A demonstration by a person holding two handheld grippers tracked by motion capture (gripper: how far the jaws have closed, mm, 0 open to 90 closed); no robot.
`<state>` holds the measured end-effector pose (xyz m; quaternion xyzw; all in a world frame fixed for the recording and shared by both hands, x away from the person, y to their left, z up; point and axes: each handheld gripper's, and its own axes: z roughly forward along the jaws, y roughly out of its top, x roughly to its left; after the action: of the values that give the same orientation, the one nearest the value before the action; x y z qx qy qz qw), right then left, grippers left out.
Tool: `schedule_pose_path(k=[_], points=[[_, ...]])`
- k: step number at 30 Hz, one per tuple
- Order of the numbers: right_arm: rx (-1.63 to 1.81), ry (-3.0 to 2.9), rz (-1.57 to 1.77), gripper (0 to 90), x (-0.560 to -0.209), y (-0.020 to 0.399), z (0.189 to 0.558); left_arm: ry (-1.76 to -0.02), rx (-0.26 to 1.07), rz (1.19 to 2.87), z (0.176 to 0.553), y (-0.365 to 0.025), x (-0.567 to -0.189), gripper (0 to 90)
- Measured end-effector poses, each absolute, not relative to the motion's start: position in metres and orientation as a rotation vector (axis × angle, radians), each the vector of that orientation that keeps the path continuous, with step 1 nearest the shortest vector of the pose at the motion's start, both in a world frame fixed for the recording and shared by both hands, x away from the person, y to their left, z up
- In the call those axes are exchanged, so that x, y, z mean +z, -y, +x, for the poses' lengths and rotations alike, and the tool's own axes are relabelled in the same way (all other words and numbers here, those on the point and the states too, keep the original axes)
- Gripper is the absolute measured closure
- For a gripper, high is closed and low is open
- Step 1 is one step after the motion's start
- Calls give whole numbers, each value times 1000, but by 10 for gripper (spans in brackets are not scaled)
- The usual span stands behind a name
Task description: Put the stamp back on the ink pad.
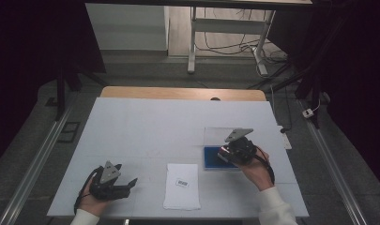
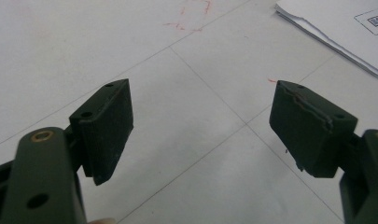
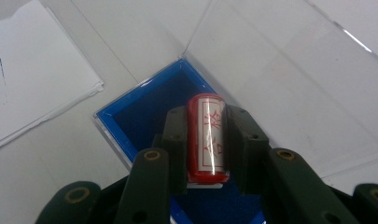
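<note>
Two grippers: both over the table's near half, one in each hand.
Right fingers (image 3: 176,140): clamped on a red stamp (image 3: 206,137), one pad on each side of it.
Stamp: a red cylinder with a white label and red characters, lying lengthwise between the fingers, tilted over the box (image 3: 144,107).
Box: blue-lined, with a clear lid (image 3: 280,60) swung open on its far side; it sits near the table's right edge, about halfway between the near and far edges.
Right gripper (image 1: 226,155): above the box's near part, held by the right hand (image 1: 255,168), a cable looping round the wrist.
Left fingers (image 2: 107,126): spread wide, nothing between them, bare table under the gap.
Left gripper (image 1: 126,186): near the table's near-left corner, in the left hand (image 1: 91,197), pointing toward the paper.
Paper (image 1: 182,185): a white sheet stack with a small printed label, at the middle of the near edge, between the two grippers, just beside the box.
Table (image 1: 145,126): white top, faint red marks and thin seams on it.
</note>
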<state>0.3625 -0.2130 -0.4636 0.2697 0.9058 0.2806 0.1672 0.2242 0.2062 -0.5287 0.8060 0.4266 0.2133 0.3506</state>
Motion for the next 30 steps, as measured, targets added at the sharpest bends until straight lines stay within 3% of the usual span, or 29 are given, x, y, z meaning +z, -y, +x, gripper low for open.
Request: schedule_pose_path(k=[15,21,30], points=[[792,-2591,737,683,-469,211,363,-1106,551,2084,224,-206,-529,219],[872,-2575,751,497,-467,211,361,-1106,550,2086,224,-206,-529,219],[984,-2485,761,399,-459,217,355,-1106,549,2084,224,-207,-529,219]])
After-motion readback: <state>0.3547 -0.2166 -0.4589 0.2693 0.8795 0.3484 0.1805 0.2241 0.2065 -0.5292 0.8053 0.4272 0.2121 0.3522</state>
